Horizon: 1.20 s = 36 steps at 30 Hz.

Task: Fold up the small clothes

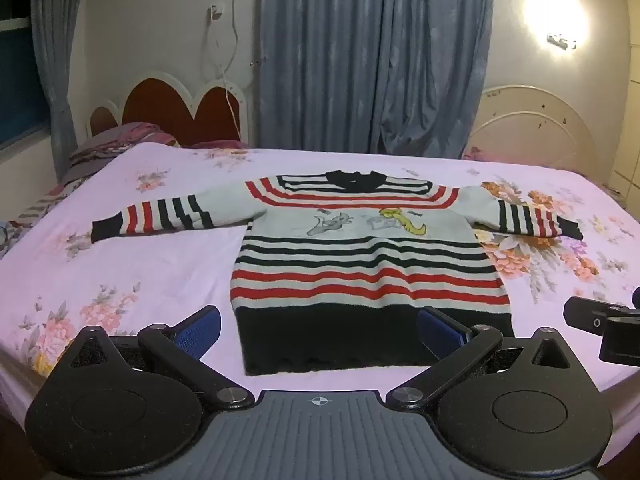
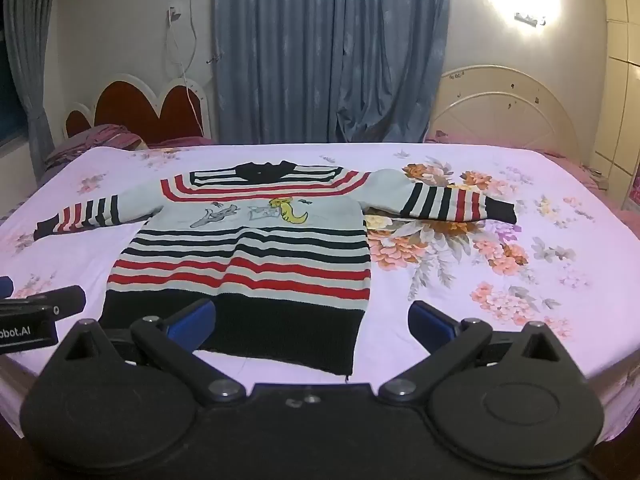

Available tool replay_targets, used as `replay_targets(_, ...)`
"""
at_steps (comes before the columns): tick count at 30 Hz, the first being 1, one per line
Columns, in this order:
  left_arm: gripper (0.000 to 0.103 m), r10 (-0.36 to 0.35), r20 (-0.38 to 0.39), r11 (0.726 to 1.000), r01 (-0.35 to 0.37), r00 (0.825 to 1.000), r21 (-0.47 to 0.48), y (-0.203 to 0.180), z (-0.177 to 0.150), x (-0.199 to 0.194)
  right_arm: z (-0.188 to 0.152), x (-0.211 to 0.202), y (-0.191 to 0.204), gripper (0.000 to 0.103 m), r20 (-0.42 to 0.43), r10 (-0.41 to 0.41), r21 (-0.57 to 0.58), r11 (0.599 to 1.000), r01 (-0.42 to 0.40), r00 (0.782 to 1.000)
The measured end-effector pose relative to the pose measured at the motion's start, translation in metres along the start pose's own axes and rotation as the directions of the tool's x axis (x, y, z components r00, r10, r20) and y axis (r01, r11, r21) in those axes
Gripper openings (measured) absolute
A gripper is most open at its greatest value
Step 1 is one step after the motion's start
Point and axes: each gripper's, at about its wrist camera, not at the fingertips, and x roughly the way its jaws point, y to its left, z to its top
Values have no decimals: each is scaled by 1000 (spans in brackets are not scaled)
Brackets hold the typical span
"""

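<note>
The left gripper [image 1: 320, 330] hovered above the near edge of the bed, its blue-padded fingers [image 1: 200, 328] spread wide apart with nothing between them. Just beside it, the right gripper [image 2: 312, 326] hung the same way, fingers wide apart and empty. Both pointed slightly downward toward a small striped sweater [image 1: 360, 256] that lay flat and unfolded on the bed [image 1: 152, 272], front side up. Its black hem lay closest to the grippers and its dark collar farthest away. Both sleeves stretched straight out to the sides. The sweater had red, black and pale grey stripes, with cartoon figures across the chest. The bed was covered by a pink floral sheet. Behind it hung blue curtains [image 1: 372, 56], with a red heart-shaped headboard [image 1: 180, 112] to the left.
</note>
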Motion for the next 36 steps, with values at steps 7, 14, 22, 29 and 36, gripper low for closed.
replay_targets(7, 103, 7, 0, 1000, -7, 1000, 6, -2, 5, -1, 2, -3, 0, 102, 3, 3, -2, 1000, -3, 1000)
replay_targets(14, 103, 13, -3, 1000, -13, 1000, 4, -4, 12, -1, 5, -4, 2, 102, -2, 13, -14, 1000, -13, 1000)
replay_targets(22, 103, 14, 7, 1000, -14, 1000, 12, 0, 6, -6, 4, -2, 2, 102, -4, 13, -16, 1000, -13, 1000)
replay_targets(29, 103, 14, 7, 1000, -14, 1000, 12, -2, 6, -5, 5, -1, 2, 102, -5, 17, -17, 1000, -17, 1000)
replay_targets(36, 103, 11, 8, 1000, -12, 1000, 13, -2, 6, -5, 6, -2, 2, 102, 0, 17, -16, 1000, -17, 1000)
